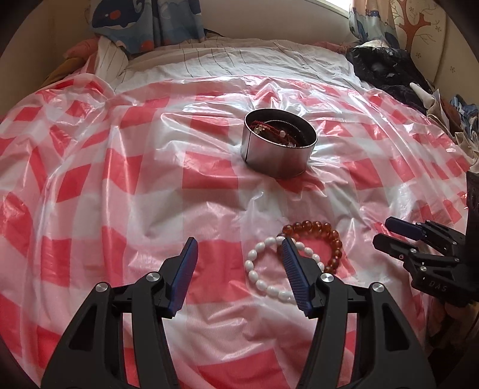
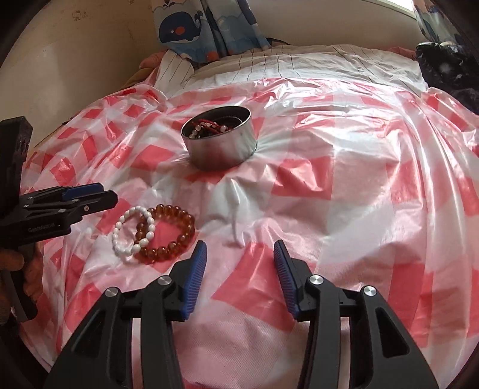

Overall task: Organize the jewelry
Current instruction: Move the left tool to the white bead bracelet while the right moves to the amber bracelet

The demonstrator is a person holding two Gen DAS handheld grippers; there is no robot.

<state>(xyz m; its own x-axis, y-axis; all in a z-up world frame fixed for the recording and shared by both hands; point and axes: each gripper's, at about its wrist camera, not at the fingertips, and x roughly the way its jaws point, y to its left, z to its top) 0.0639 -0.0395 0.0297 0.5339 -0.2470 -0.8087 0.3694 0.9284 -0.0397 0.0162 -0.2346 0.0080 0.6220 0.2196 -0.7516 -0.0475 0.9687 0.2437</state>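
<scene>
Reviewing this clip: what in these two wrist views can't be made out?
- Contents of the metal tin: both views; its wall hides the bottom, so the pieces can't be counted.
- White bead bracelet: left wrist view; the left gripper finger covers part of it.
- Amber bead bracelet: which bracelet lies on top where they overlap is unclear.
- Right gripper: its handle is cut off by the frame edge.

A home bedroom, a bed with striped sheets under a red-checked plastic sheet, whale-print curtains, piled clothes alongside

Black claw, ribbed blue pads
</scene>
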